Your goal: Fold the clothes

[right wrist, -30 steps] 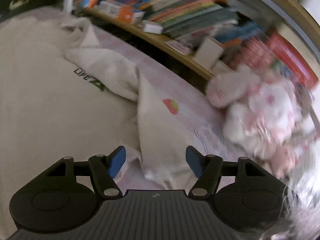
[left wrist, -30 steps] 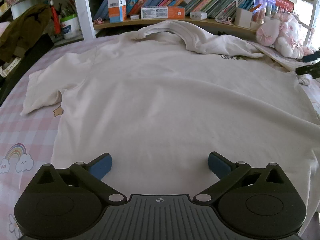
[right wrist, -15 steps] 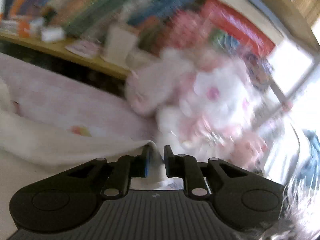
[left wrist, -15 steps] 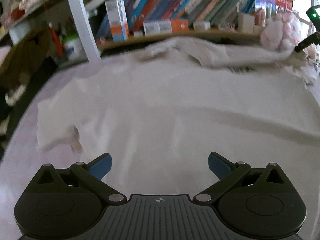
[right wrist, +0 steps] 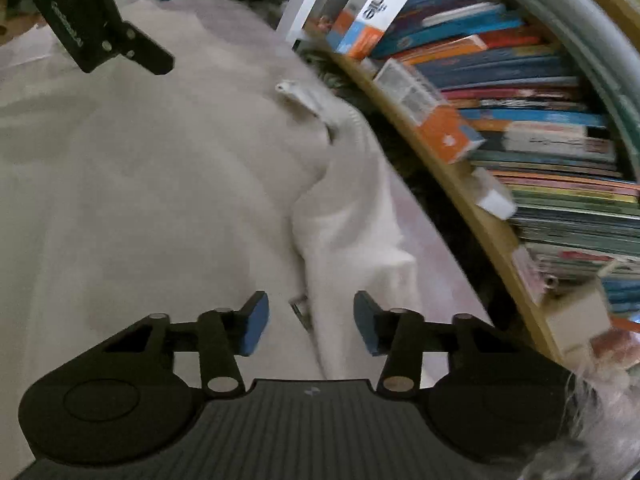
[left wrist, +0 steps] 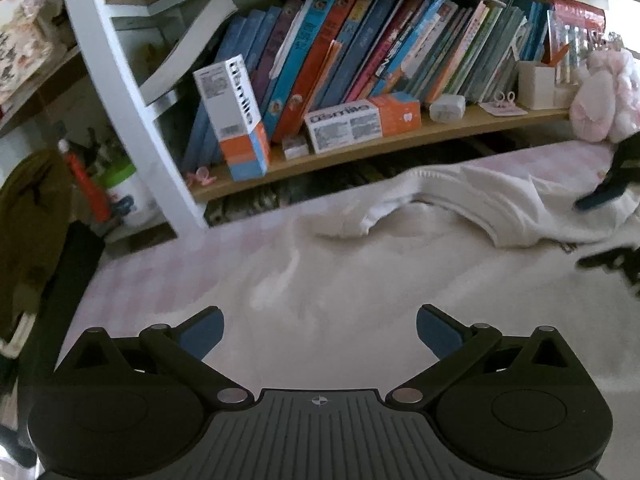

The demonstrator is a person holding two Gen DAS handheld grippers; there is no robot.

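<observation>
left tool [left wrist: 319, 334] open above cream shirt [left wrist: 360, 280]; right tool [right wrist: 311, 322] open astride folded sleeve [right wrist: 352, 216]; bookshelf [left wrist: 360, 148] at 12 o'clock

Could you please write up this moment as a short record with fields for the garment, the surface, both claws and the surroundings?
garment: cream T-shirt spread flat, one sleeve folded in over the body
surface: pink checked bed sheet
left claw: open, above the shirt, holding nothing
right claw: open, its jaws either side of the folded sleeve's edge, not closed on it
surroundings: wooden shelf of books behind the bed, pink plush toy at its far end
fold state: only begun
</observation>
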